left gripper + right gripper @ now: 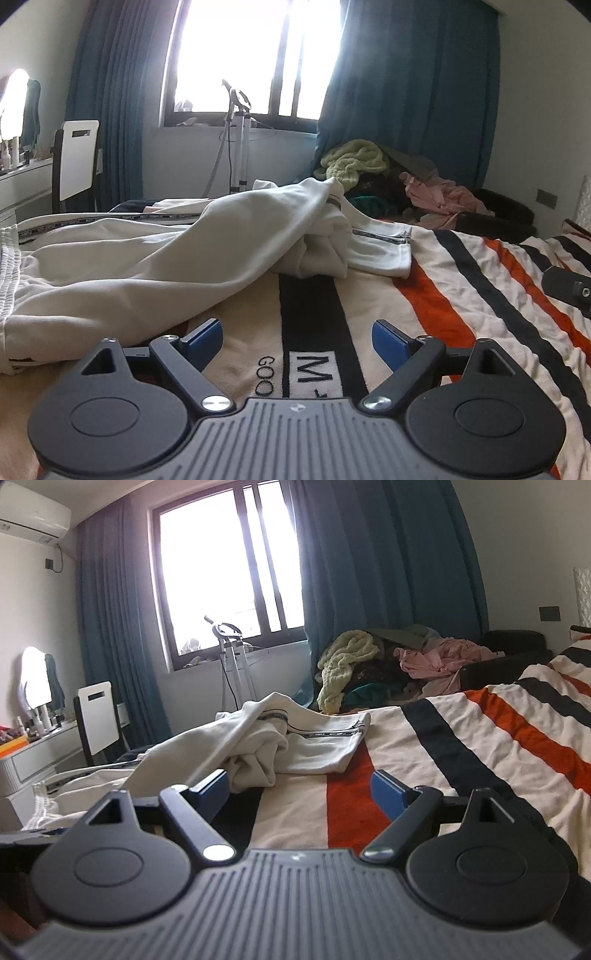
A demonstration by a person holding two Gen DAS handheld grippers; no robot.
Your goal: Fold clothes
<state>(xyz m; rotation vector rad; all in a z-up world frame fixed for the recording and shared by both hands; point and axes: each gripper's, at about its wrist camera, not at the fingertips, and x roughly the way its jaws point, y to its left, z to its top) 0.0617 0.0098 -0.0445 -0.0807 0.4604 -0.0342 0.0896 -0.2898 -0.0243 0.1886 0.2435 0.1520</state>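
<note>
We find the left gripper with blue-padded fingers spread apart, holding nothing, low over the striped cream, black and orange blanket. The right gripper is likewise spread and empty. The rumpled cream-white trousers with dark printed side tape lie at ten to twelve o'clock, untouched.
</note>
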